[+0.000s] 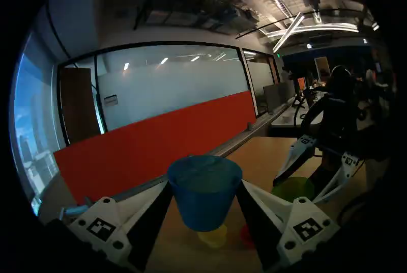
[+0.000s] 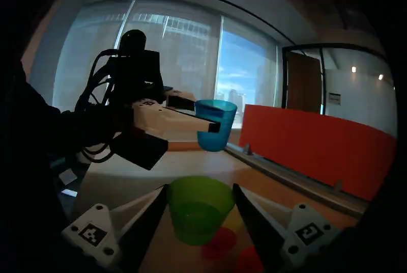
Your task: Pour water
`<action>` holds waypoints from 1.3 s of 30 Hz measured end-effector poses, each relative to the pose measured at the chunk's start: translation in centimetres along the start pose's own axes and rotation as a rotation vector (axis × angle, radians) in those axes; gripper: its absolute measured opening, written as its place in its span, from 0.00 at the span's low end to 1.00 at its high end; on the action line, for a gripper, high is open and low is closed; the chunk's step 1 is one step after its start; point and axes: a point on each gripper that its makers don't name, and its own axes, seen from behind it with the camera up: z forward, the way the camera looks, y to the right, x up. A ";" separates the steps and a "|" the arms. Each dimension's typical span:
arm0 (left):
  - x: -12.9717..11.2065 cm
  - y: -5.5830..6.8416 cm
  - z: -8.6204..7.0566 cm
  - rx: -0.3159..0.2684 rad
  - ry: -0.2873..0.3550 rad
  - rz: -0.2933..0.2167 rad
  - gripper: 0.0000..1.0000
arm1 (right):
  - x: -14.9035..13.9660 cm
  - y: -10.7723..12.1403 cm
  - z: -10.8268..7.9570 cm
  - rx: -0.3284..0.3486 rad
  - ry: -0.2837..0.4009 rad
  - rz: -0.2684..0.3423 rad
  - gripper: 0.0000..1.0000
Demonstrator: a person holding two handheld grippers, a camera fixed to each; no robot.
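Here, blue cup (image 1: 204, 194) upright between fingers (image 1: 269, 217).

The blue cup (image 1: 204, 191) is translucent plastic, tapering from a wide round rim to a narrower base. It stands upright, lifted clear above the wooden table (image 1: 264, 151) and pinched at its sides between the two fingers of the left gripper (image 1: 206, 185). Whether it holds water cannot be told.

The green cup (image 2: 199, 214) has the same tapered shape in a brighter, see-through green. It is also upright with its open mouth up, clasped between the fingers of the right gripper (image 2: 200, 189). It sits lower over the table than the blue cup, and the two are well apart. Its base is close to the tabletop, though contact is unclear.
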 end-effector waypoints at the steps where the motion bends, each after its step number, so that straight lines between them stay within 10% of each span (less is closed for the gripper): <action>1: -0.2 0.0 0.0 -0.003 -0.004 -0.020 0.84 | 0.0 0.0 0.0 0.000 -0.001 -0.001 0.94; 39: -8.4 0.4 0.3 -0.045 -0.189 -0.122 0.85 | -3.4 0.2 -2.2 -0.001 -0.134 -0.010 0.94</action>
